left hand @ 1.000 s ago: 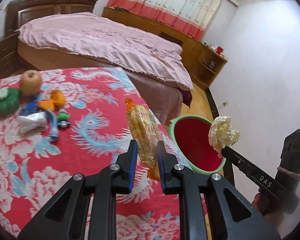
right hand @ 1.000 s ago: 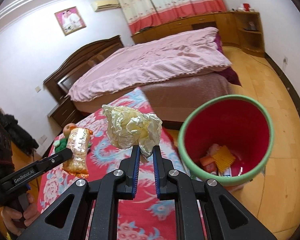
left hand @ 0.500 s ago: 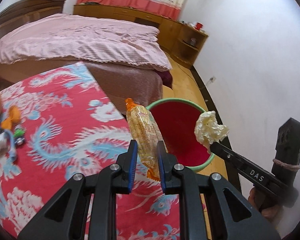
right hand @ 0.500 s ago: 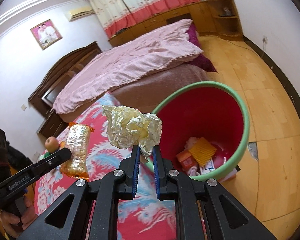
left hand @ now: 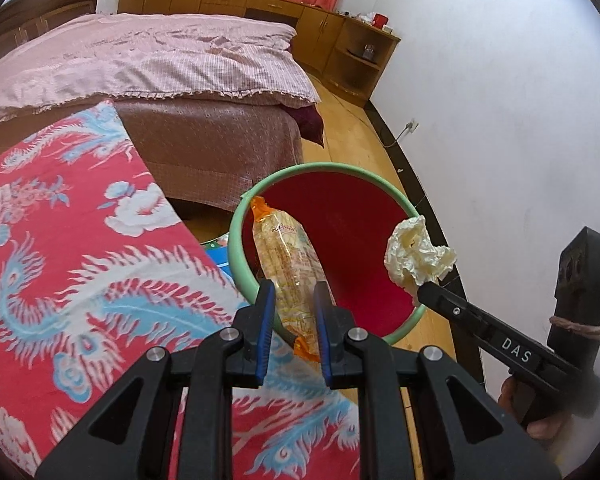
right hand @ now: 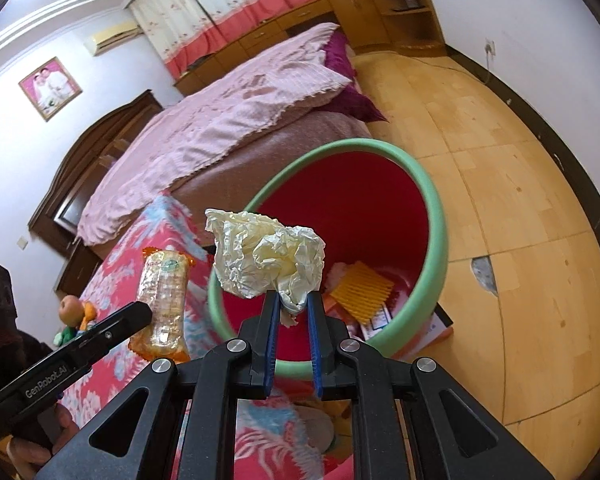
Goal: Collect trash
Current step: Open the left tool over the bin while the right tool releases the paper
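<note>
My left gripper [left hand: 294, 304] is shut on a clear snack wrapper with orange ends [left hand: 288, 264] and holds it above the near rim of the red bin with a green rim [left hand: 236, 224]. My right gripper [right hand: 292, 304] is shut on a crumpled cream paper ball [right hand: 264, 256], held over the bin's near edge [right hand: 436, 216]. The bin stands on the floor beside the table and holds several pieces of trash, among them a yellow ridged piece [right hand: 364, 286]. The right gripper with the paper ball [left hand: 416, 258] also shows in the left wrist view; the left gripper with the wrapper [right hand: 164, 300] shows in the right wrist view.
The table has a red floral cloth [left hand: 80, 264]. An apple and small items [right hand: 70, 312] lie at its far end. A bed with a pink cover [left hand: 148, 60] stands beyond the bin. Wooden floor [right hand: 520, 200] and a white wall [left hand: 500, 120] lie to the right.
Both grippers have moved from over the table toward the bin, carrying the wrapper and the paper ball. The bin now looms larger under both.
</note>
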`<state>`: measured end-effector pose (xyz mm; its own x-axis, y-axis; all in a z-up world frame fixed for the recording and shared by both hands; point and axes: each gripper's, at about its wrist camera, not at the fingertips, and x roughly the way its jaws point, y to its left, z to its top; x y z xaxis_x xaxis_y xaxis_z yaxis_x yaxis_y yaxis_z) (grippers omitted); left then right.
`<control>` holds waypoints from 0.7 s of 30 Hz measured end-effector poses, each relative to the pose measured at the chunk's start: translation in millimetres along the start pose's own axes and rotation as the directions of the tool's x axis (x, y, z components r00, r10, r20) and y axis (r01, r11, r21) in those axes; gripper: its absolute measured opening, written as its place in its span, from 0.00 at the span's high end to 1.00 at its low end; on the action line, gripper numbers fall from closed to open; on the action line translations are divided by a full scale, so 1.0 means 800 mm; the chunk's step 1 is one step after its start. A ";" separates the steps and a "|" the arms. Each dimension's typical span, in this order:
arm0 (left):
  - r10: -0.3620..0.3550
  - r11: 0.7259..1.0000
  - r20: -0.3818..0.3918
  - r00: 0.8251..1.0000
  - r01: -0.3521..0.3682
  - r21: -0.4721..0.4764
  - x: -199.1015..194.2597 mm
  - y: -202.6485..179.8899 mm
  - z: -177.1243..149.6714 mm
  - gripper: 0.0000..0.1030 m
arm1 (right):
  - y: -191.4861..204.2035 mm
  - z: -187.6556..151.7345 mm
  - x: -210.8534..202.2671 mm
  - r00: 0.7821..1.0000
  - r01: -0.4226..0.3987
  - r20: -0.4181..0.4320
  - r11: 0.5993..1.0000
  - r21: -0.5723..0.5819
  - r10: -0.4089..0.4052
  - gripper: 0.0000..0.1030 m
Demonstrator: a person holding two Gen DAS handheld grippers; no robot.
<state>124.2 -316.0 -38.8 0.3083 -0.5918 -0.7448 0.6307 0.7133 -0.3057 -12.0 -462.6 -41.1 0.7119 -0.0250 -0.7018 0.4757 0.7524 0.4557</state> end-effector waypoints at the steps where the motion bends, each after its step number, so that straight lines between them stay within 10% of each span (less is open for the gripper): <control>1: 0.001 1.000 -0.003 1.000 -0.001 0.000 0.004 -0.001 0.001 0.82 | -0.002 0.001 0.002 1.000 0.002 -0.003 1.000 0.005 -0.002 0.85; 21: 0.018 0.999 0.004 1.000 -0.018 -0.030 0.003 0.006 0.005 0.74 | -0.006 0.004 0.002 1.000 0.020 0.008 1.000 0.018 -0.021 0.75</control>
<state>131.0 -315.4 -39.5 0.3227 -0.5803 -0.7477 0.6034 0.7348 -0.3099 -11.2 -468.3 -42.3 0.7060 -0.0456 -0.7068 0.4992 0.7399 0.4509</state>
